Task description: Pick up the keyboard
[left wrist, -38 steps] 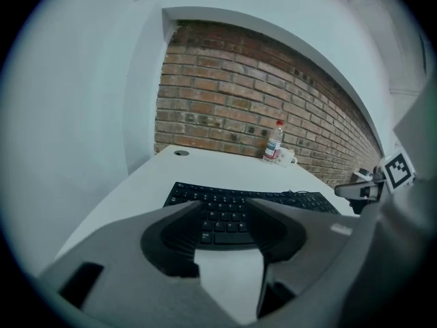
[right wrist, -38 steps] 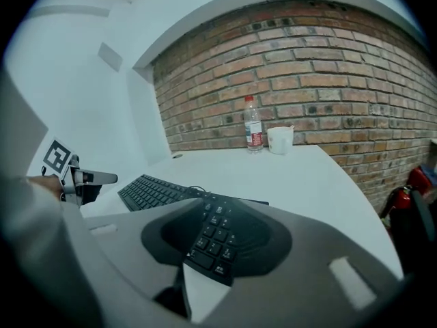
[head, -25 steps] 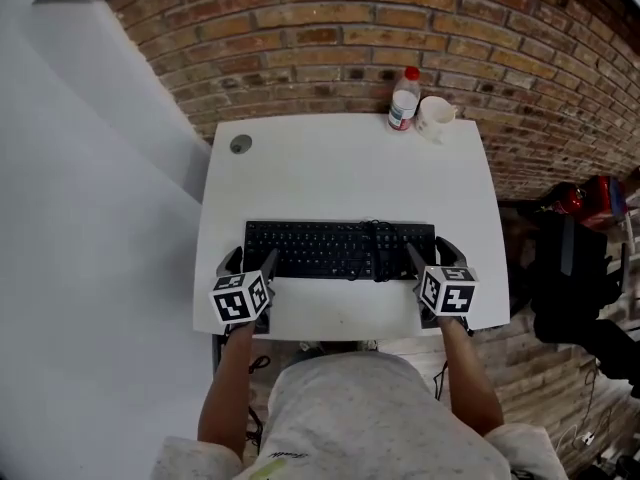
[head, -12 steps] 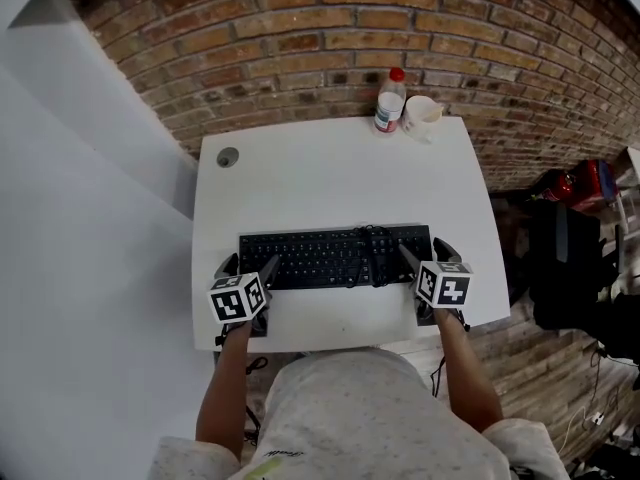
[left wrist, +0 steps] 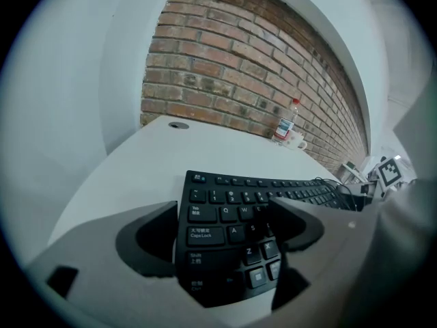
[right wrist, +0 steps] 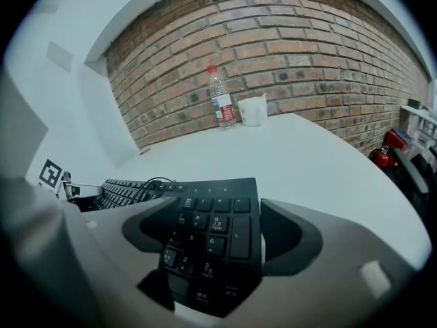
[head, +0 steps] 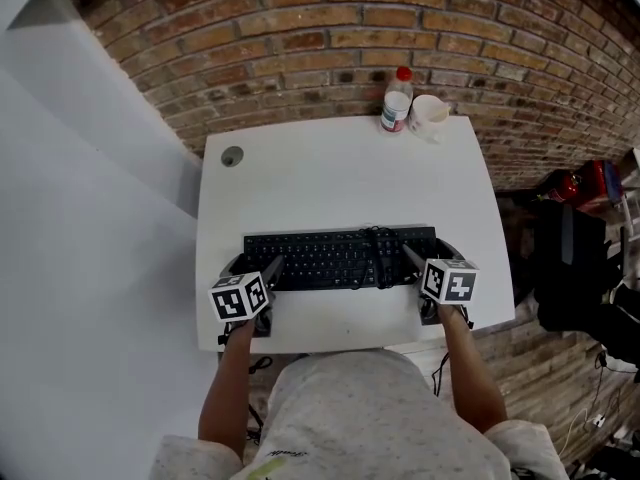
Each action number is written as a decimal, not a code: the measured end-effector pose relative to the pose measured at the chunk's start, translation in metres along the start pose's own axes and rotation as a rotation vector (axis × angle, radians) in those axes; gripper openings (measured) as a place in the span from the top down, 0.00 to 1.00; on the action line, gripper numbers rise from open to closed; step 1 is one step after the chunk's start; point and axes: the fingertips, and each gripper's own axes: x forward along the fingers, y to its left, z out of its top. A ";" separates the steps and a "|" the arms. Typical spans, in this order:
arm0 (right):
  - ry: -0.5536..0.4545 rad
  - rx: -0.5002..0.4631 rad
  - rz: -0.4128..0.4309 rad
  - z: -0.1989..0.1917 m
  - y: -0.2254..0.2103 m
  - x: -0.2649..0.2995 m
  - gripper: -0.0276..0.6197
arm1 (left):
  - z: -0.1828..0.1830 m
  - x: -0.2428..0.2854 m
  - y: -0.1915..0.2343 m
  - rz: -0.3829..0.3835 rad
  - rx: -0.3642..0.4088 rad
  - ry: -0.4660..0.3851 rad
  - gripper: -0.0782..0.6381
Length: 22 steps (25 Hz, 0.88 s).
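Near the white table's (head: 300,178) 6 o'clock edge we see the black wired keyboard (head: 340,258) lying flat. The left gripper (head: 252,265) at its 9 o'clock end and the right gripper (head: 430,253) at 3 o'clock have just been opening. Their wide jaws straddle the ends without pressing. We judge the grasp is being set up: next, close both and lift level.

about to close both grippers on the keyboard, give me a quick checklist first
1. Left gripper at the keyboard's left end: ok; its jaws have just been opening, the end lies between them, pads not pressing.
2. Right gripper at the number-pad end: ok; jaws just been opening, end between them, not pressing.
3. Grip made: not ok, both open.
4. Cable coiled on the keys, free to lift: cannot tell.
5. Bottle and mug clear of the keyboard: ok, at the table's far edge.
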 end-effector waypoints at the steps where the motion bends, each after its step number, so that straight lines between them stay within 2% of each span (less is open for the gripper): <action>1: 0.003 0.006 0.010 0.000 0.000 0.001 0.37 | 0.000 0.001 0.000 -0.002 -0.001 0.003 0.31; 8: 0.016 0.025 0.026 -0.001 -0.001 0.002 0.36 | -0.001 0.001 0.000 -0.012 -0.027 0.023 0.33; 16: 0.003 0.031 0.022 0.000 -0.002 0.003 0.37 | -0.002 0.001 0.001 0.001 -0.019 0.008 0.33; 22: -0.018 -0.001 0.032 0.011 0.003 -0.005 0.38 | -0.002 -0.012 -0.002 0.009 -0.036 -0.027 0.33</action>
